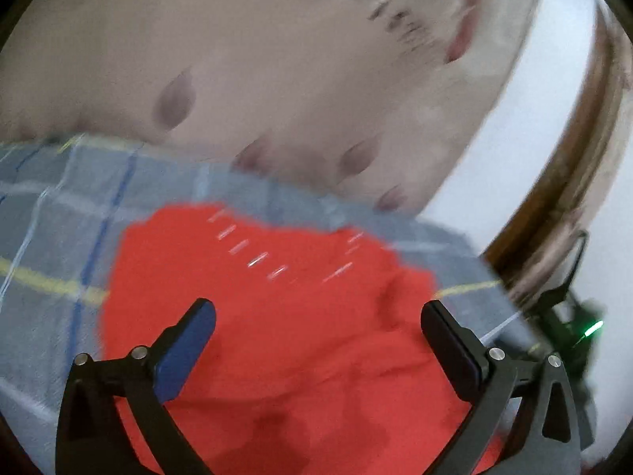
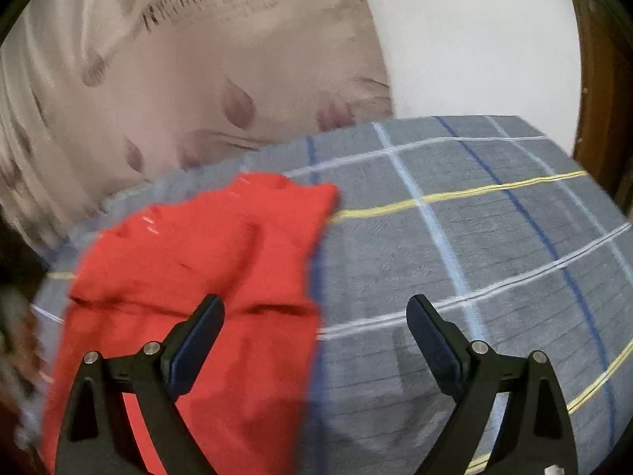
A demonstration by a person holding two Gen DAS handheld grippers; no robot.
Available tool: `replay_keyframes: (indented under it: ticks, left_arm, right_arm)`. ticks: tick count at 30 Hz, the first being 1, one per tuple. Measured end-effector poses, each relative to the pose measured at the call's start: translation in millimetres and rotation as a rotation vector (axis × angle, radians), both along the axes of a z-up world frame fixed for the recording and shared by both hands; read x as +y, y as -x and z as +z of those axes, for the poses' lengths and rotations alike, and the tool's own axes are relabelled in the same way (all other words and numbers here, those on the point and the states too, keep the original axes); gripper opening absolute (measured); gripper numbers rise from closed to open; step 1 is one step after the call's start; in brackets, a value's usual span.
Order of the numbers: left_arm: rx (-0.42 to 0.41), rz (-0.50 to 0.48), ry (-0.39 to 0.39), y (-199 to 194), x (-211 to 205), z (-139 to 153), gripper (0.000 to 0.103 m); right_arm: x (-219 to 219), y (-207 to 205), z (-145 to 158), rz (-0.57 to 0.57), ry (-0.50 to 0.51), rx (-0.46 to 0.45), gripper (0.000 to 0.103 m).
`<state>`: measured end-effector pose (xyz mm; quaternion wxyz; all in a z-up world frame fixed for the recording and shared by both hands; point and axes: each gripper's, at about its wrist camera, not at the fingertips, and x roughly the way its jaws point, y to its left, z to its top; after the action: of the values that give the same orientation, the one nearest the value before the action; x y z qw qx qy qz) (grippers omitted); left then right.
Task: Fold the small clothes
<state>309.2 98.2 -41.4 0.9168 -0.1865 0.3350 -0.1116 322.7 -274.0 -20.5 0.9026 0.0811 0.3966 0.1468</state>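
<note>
Looking along the left gripper (image 1: pixel 318 318), the left wrist view shows its jaws spread wide with nothing between them. Beneath and ahead of them lies the red garment (image 1: pixel 277 336), filling the lower centre of the frame, rumpled, with a row of short white marks near its upper edge. It rests on a grey checked blanket (image 1: pixel 59 237) crossed by blue, white and yellow lines, which runs across the middle left. A pale floral cloth (image 1: pixel 257 79), heavily blurred, takes up the upper half, and a white wall (image 1: pixel 534 138) with a brown wooden edge curves down the right side. Whether the fingers touch the fabric cannot be told from here.

Turning to the right wrist view, the right gripper (image 2: pixel 316 316) is likewise wide open and empty. The garment (image 2: pixel 190 277) occupies the lower left, its right edge running down roughly between the two fingers; the left finger sits over red cloth, the right finger over bare blanket (image 2: pixel 474 237). One corner of the garment points toward the frame's centre.

Judging from this, the garment is only partly arranged, bunched rather than flat, so the step in hand looks like getting hold of its edges. The next move probably calls for each gripper to drop onto an edge or corner, close on a single layer, and pull the cloth smooth before any fold is made.
</note>
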Motion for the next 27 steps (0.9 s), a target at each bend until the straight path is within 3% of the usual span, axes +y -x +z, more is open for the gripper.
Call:
replay_keyframes:
  ticks: [1, 4, 7, 8, 9, 11, 13, 17, 19, 22, 26, 27]
  left_arm:
    - [0.028, 0.018, -0.001, 1, 8, -11, 0.103]
    - [0.081, 0.071, 0.117, 5, 37, -41, 0.103]
    - [0.035, 0.081, 0.176, 17, 44, -47, 0.103]
    - [0.023, 0.080, 0.173, 19, 44, -46, 0.103]
    - [0.021, 0.082, 0.172, 20, 45, -46, 0.103]
    - [0.030, 0.085, 0.191, 20, 48, -49, 0.103]
    - [0.030, 0.087, 0.218, 22, 54, -50, 0.103]
    - [0.020, 0.096, 0.252, 24, 60, -51, 0.103]
    - [0.022, 0.099, 0.252, 21, 59, -53, 0.103]
    - [0.022, 0.100, 0.255, 19, 57, -53, 0.103]
    - [0.022, 0.103, 0.259, 19, 58, -53, 0.103]
    - [0.023, 0.103, 0.259, 19, 58, -53, 0.103]
  right_arm:
    - [18, -1, 6, 0.036, 0.035, -0.008, 0.092]
    - [70, -6, 5, 0.127, 0.216, -0.015, 0.092]
    - [118, -20, -10, 0.180, 0.437, -0.034, 0.089]
    - [124, -27, -14, 0.169, 0.480, -0.029, 0.074]
    - [126, -35, -19, 0.153, 0.501, -0.008, 0.041]
    - [115, -56, -26, 0.120, 0.440, 0.079, 0.009]
    - [90, -64, -26, 0.061, 0.320, 0.116, 0.010]
    - [7, -66, -32, -0.039, -0.254, 0.218, 0.010]
    - [-12, -68, -47, -0.031, -0.429, 0.282, 0.015]
    - [-16, -69, -54, -0.021, -0.471, 0.305, 0.021]
    - [-18, -67, -48, -0.032, -0.515, 0.270, 0.045]
    - [-20, -67, -46, -0.039, -0.519, 0.264, 0.047]
